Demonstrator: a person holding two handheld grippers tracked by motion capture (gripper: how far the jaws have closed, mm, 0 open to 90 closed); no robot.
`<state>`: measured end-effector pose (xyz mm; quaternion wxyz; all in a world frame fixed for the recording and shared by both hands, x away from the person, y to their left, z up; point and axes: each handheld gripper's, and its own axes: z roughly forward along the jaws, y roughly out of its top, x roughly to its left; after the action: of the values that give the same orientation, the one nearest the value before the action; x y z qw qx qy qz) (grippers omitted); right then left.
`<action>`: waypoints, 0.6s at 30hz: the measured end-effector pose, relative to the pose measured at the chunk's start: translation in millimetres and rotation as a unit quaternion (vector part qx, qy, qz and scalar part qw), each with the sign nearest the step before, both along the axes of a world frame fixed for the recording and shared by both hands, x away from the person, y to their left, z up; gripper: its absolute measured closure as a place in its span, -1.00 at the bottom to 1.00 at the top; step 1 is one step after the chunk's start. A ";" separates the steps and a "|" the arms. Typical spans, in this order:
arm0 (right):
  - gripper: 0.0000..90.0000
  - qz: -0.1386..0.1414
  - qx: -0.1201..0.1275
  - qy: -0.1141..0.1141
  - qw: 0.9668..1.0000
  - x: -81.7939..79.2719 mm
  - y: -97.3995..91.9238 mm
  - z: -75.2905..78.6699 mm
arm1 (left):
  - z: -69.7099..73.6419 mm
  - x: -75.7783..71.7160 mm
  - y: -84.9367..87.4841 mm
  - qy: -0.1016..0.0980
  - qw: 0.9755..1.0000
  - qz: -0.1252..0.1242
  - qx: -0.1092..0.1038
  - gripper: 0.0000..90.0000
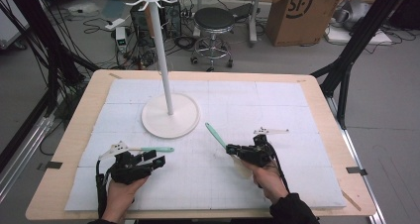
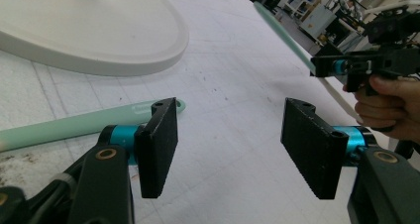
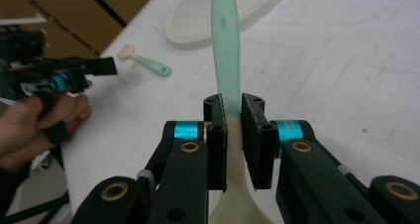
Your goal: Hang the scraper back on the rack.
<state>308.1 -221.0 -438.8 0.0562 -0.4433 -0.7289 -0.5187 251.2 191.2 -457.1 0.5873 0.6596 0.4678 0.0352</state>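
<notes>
The right gripper (image 3: 234, 135) is clamping its fingers on the light, stiff mint-handled cream spatula (image 3: 226, 50) near its neck, handle pointing toward eleven o'clock above the white surface (image 1: 277, 115), while the left gripper (image 2: 230, 144) is idling with fingers apart.

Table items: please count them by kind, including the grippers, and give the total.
Mint-handled utensils: 2 (one clamped in the right gripper, one lying beside the open left gripper)
White stands with hooks: 1
Grippers: 2
Total: 5
</notes>
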 end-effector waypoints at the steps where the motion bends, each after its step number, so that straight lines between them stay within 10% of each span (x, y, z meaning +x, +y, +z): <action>1: 0.81 0.000 0.011 -0.002 1.000 0.0 -0.3 2.1 | 0.1 -0.1 0.0 0.000 1.000 0.000 -0.001 -0.12; 11: 0.81 0.002 0.116 -0.059 0.991 8.8 5.8 43.1 | -0.1 0.4 0.0 0.001 1.000 0.002 0.002 -0.18; 18: 0.81 0.004 0.192 -0.102 0.976 18.0 11.6 78.2 | -0.3 0.5 -1.3 0.000 1.000 0.003 0.007 -0.20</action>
<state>326.1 -209.4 -360.6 0.0676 -0.3657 -0.6198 -0.6910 251.7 189.8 -457.4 0.5829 0.6621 0.4693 0.0404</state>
